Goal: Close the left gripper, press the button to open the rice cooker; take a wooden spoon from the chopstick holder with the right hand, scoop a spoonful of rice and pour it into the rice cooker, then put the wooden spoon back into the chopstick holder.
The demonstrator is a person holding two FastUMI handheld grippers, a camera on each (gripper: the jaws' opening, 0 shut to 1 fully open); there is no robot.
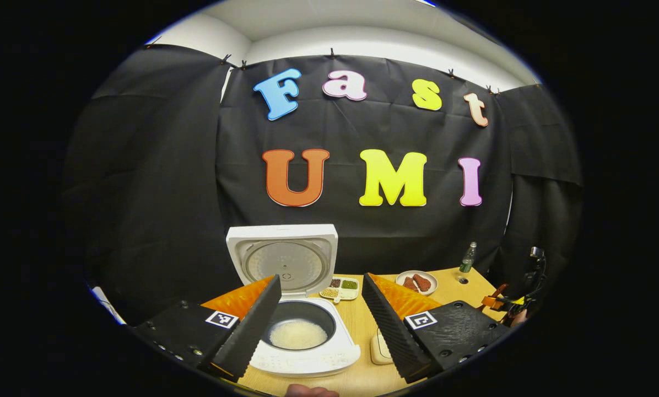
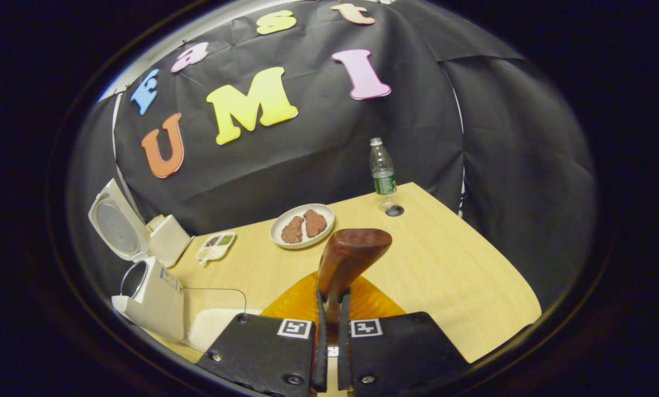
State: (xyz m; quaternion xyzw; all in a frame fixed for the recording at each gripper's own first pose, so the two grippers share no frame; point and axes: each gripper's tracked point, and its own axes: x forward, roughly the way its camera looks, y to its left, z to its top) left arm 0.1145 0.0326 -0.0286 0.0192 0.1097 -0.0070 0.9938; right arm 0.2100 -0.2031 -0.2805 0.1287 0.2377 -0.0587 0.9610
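My left gripper is held level, jaws spread wide apart, nothing between the fingers. My right gripper has its jaws drawn nearly together, both fingers pressing on the wooden spoon, which rises upright from the tips. In the left gripper view, the right gripper sits far right.

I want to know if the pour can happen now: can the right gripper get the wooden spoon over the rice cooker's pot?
Probably yes. The rice cooker has its lid up, and the right gripper is shut on the wooden spoon, with bare table between them.
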